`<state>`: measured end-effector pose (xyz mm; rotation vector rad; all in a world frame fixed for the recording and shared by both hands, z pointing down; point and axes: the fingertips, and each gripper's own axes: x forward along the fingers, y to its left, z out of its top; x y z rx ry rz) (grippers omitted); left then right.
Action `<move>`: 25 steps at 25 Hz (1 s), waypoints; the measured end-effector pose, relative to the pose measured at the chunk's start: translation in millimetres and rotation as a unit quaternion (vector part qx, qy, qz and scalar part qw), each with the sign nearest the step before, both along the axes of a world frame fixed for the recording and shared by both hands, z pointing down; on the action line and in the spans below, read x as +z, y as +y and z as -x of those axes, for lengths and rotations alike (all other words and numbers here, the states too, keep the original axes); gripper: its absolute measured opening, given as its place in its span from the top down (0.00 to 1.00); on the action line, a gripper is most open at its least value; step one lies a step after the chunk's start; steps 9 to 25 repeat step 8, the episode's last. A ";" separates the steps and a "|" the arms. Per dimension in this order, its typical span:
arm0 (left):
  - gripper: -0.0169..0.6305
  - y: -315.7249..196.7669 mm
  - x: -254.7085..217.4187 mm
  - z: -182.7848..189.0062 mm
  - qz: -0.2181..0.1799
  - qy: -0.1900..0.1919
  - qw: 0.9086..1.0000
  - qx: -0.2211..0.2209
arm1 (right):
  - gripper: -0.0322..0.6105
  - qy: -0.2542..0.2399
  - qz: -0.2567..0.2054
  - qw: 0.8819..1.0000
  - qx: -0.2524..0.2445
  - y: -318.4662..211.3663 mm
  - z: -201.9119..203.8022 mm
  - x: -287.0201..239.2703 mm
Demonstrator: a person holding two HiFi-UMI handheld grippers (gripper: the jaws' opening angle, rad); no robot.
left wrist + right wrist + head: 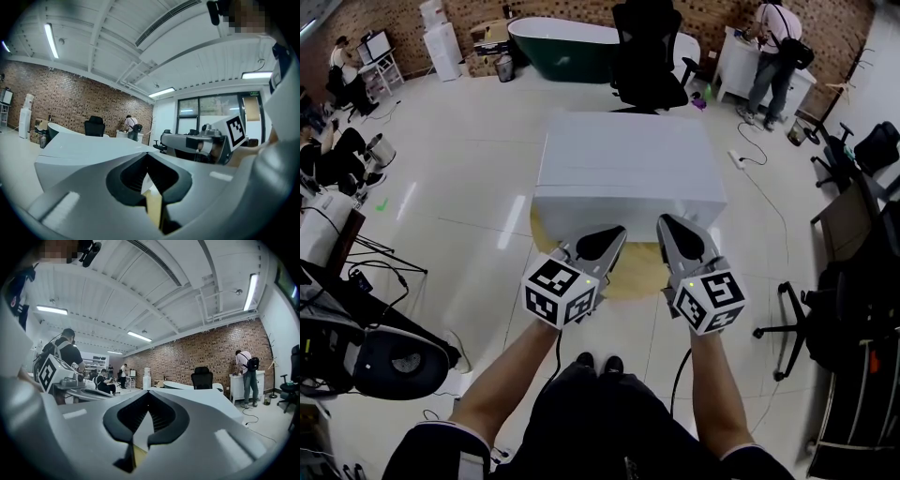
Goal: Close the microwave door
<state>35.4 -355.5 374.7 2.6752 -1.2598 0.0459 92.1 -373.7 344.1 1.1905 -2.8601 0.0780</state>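
The white, box-shaped microwave point(628, 169) sits on a round, pale wooden table point(633, 279) in the middle of the head view, seen from above, so that mostly its flat top shows. Only a narrow strip of its front face is visible, and whether the door is open or closed cannot be told from it. Just in front of that face, over the near edge of the table, the two grey grippers point toward the microwave side by side without touching it. The left gripper point(615, 234) has its jaws brought together at the tips, with only the moulded hollow behind them open and nothing held there. The right gripper point(667, 225) is the same, jaw tips meeting and nothing between them. Each carries a white cube with black square markers, the left cube point(559, 291) and the right cube point(712, 300), at the ends of the person's bare forearms. Around the table lies a glossy white tiled floor point(469, 178). Beyond the microwave stands a black office chair point(647, 56), and behind that a dark green tub with a white rim point(558, 47). At the far right a person point(773, 52) stands at a white cabinet point(733, 66), and a white power strip point(736, 158) with its cable lies on the floor, well apart from the table.
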 end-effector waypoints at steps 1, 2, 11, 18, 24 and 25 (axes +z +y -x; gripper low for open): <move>0.96 -0.1 -1.2 0.6 0.000 0.000 1.000 0.000 | 0.95 0.000 0.000 1.000 0.000 -0.2 0.7 -0.8; 0.96 0.0 -2.2 1.0 -0.001 0.001 1.000 0.000 | 0.95 0.001 0.001 1.000 0.000 -0.1 1.2 -1.3; 0.96 2.0 -2.6 0.9 -0.001 0.000 1.000 0.000 | 0.95 0.002 0.002 1.000 0.000 2.3 1.6 -0.8; 0.96 2.0 -2.6 0.9 -0.001 0.000 1.000 0.000 | 0.95 0.002 0.002 1.000 0.000 2.3 1.6 -0.8; 0.96 2.0 -2.6 0.9 -0.001 0.000 1.000 0.000 | 0.95 0.002 0.002 1.000 0.000 2.3 1.6 -0.8; 0.96 2.0 -2.6 0.9 -0.001 0.000 1.000 0.000 | 0.95 0.002 0.002 1.000 0.000 2.3 1.6 -0.8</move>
